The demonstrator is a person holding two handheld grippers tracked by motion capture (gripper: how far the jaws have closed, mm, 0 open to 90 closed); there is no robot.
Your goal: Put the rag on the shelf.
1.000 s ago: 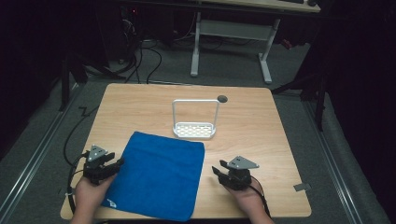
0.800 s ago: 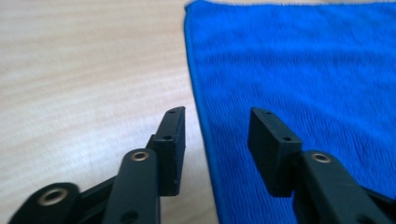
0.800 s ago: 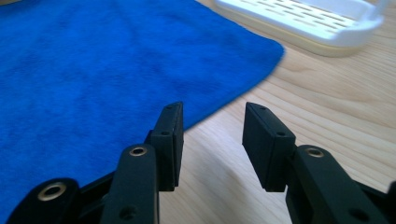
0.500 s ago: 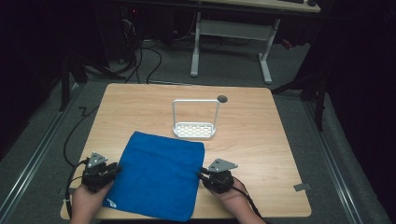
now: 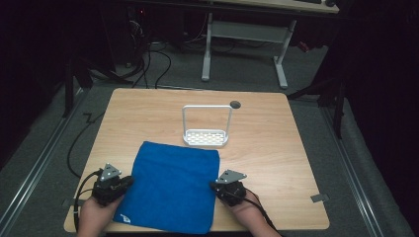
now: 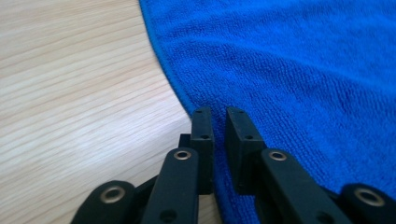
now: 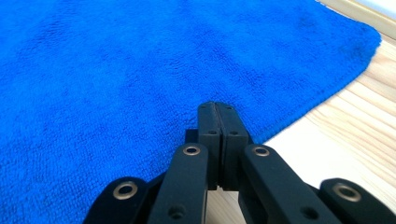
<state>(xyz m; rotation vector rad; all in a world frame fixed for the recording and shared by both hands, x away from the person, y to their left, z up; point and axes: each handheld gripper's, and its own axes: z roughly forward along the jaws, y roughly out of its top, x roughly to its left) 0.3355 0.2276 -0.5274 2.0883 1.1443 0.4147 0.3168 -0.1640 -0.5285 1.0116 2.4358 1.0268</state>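
We pinch the blue cloth [image 5: 170, 185] at both side edges, right hand-held gripper [image 7: 218, 108] clamped, left hand-held gripper [image 6: 219, 114] just closing, ready to lift evenly.

Blue cloth [image 5: 170, 185] lies flat on the near half of the wooden table [image 5: 276, 148], left gripper [image 5: 123, 181] at its left edge, right gripper [image 5: 216, 186] at its right edge, white wire rack [image 5: 206, 138] just beyond the cloth's far edge.
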